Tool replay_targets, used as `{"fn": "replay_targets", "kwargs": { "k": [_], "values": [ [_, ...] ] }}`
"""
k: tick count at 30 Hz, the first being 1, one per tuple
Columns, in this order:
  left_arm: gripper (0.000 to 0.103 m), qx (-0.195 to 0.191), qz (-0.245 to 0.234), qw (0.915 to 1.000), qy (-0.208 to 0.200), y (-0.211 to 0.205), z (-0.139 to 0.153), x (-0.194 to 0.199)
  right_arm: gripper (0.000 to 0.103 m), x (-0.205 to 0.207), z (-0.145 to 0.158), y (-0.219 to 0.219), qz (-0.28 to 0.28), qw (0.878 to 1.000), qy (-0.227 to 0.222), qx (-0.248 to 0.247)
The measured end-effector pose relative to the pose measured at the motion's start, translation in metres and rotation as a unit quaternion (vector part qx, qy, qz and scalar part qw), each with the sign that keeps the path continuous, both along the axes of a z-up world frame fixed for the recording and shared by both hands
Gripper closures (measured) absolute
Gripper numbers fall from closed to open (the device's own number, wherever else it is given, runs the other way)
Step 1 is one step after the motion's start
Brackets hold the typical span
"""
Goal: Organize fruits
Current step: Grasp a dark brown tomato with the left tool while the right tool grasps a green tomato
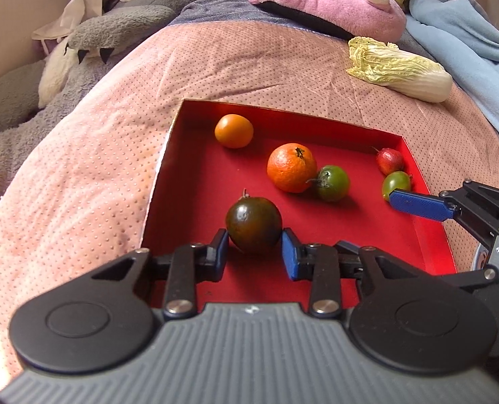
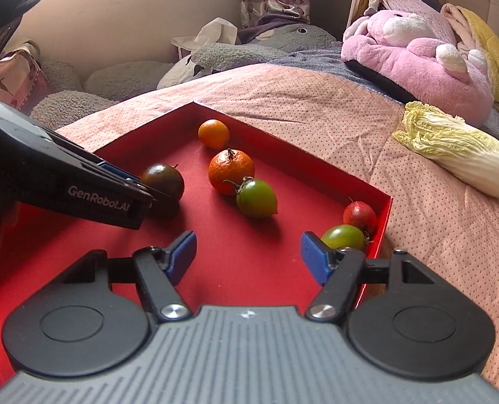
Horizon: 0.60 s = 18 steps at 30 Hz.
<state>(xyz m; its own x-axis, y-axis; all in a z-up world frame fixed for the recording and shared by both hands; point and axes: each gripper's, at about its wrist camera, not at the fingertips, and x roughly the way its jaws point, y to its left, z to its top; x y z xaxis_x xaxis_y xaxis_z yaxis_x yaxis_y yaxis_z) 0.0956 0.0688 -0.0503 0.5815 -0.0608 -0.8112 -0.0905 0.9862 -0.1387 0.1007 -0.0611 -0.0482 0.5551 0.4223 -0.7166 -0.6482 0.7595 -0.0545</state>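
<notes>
A red tray (image 1: 195, 181) (image 2: 91, 245) lies on a pink quilt. In it are a small orange fruit (image 1: 234, 131) (image 2: 213, 133), a larger mandarin (image 1: 291, 167) (image 2: 231, 171), a green tomato (image 1: 332, 182) (image 2: 256, 198), a second green tomato (image 1: 396, 183) (image 2: 343, 237), a small red fruit (image 1: 389, 161) (image 2: 359, 214) and a dark tomato (image 1: 253, 224) (image 2: 163, 180). My left gripper (image 1: 254, 249) has its blue pads against both sides of the dark tomato, which rests on the tray floor. My right gripper (image 2: 246, 257) is open and empty, its right finger beside the second green tomato.
A napa cabbage (image 1: 397, 69) (image 2: 458, 148) lies on the quilt (image 1: 81, 168) right of the tray. A pink plush toy (image 1: 323, 0) (image 2: 414, 54), a grey plush toy (image 1: 114, 27) (image 2: 236, 50) and a blue blanket (image 1: 468, 43) lie behind.
</notes>
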Motion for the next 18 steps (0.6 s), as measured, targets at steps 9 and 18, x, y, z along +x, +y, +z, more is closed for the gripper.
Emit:
{"fn": "replay_targets", "kwargs": {
  "k": [9, 18],
  "values": [
    [0.066, 0.004, 0.001, 1.0, 0.001, 0.001, 0.001, 0.0, 0.046, 0.029, -0.001, 0.016, 0.005, 1.0, 0.001, -0.026],
    [0.066, 0.0, 0.004, 1.0, 0.001, 0.002, 0.0, 0.002, 0.056, 0.04, -0.009, 0.031, 0.028, 0.998, 0.008, -0.048]
  ]
}}
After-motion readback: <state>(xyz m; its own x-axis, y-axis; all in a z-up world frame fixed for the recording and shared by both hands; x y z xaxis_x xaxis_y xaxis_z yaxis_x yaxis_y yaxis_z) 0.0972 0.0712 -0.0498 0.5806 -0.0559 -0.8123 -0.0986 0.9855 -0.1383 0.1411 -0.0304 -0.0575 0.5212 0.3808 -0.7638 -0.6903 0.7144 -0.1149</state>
